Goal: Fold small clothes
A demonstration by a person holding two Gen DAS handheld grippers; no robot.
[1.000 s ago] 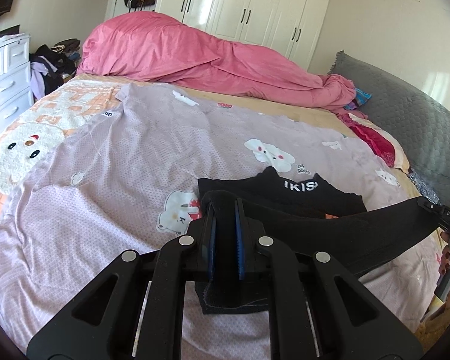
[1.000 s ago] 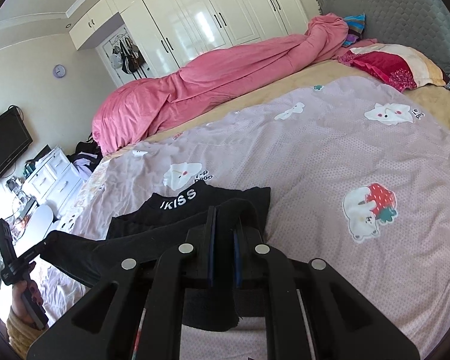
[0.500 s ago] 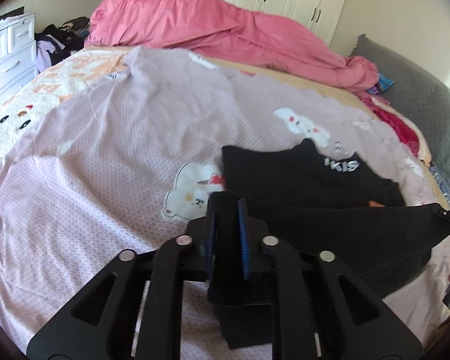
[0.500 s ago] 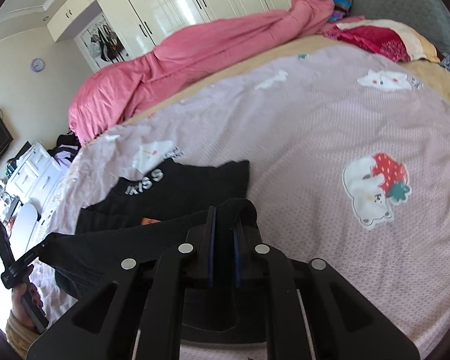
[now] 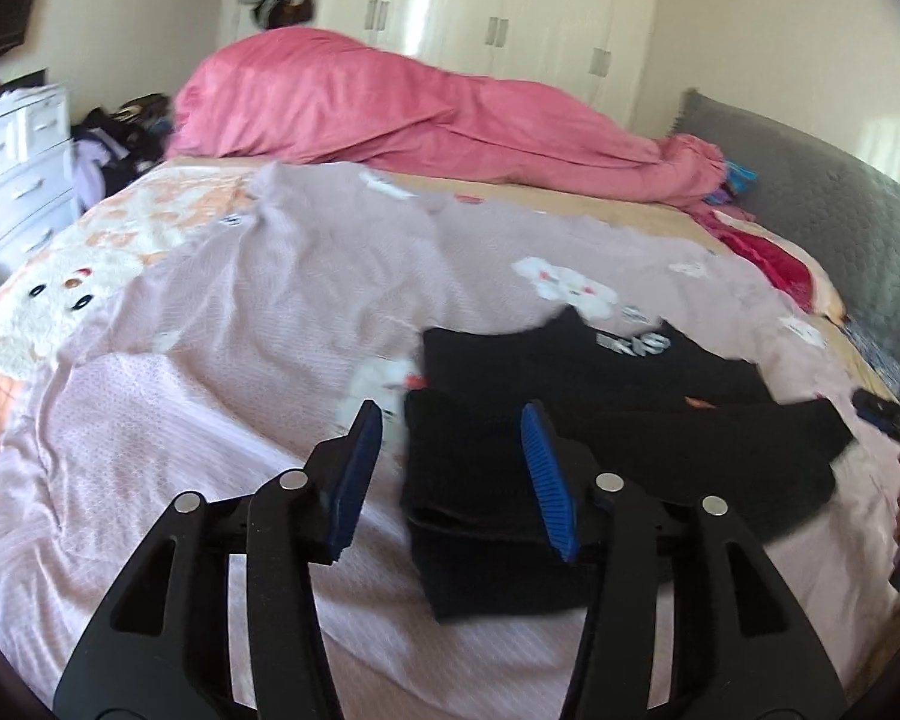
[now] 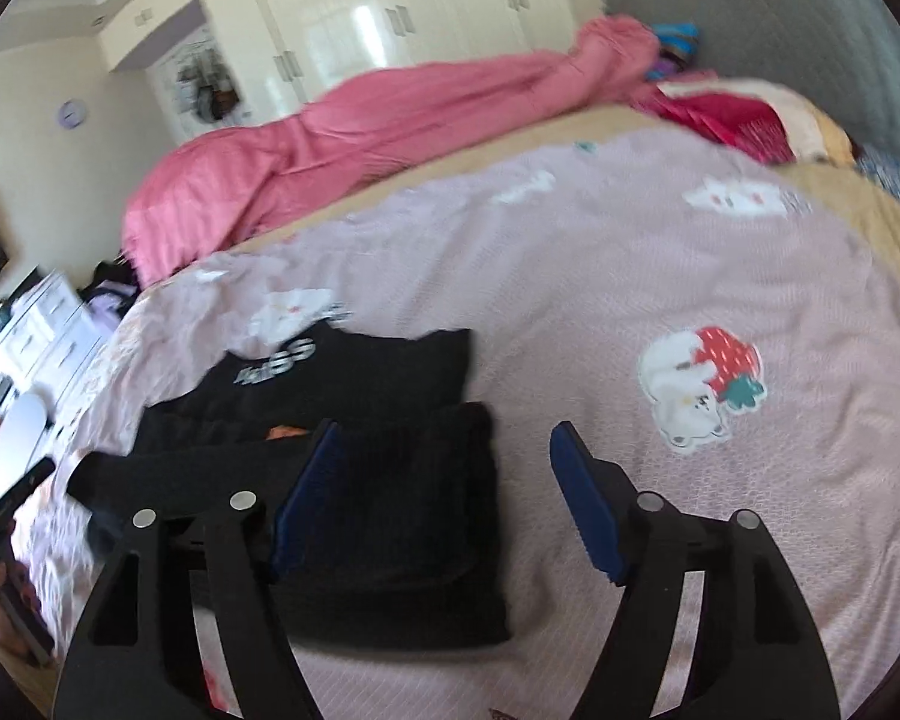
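A small black garment [image 5: 600,438] with white lettering lies folded on the pink patterned bedspread [image 5: 222,360]. Its near part is doubled over the rest. My left gripper [image 5: 453,420] is open and empty, just above the garment's left near corner. In the right wrist view the same garment [image 6: 390,480] lies under and left of my right gripper [image 6: 444,438], which is open and empty. The right gripper's body shows at the left wrist view's right edge [image 5: 888,417]; the left gripper's body shows at the right wrist view's left edge [image 6: 12,498].
A pink duvet [image 5: 420,114] is heaped along the far side of the bed. A grey headboard [image 5: 840,210] and red cushion [image 5: 774,258] are at the right. White drawers [image 5: 18,162] stand left of the bed. White wardrobes [image 5: 498,12] line the back wall.
Both grippers have opened and let go of the black garment's edge. The folded-over part now lies flat on the rest of the garment. Both grippers have lifted slightly.
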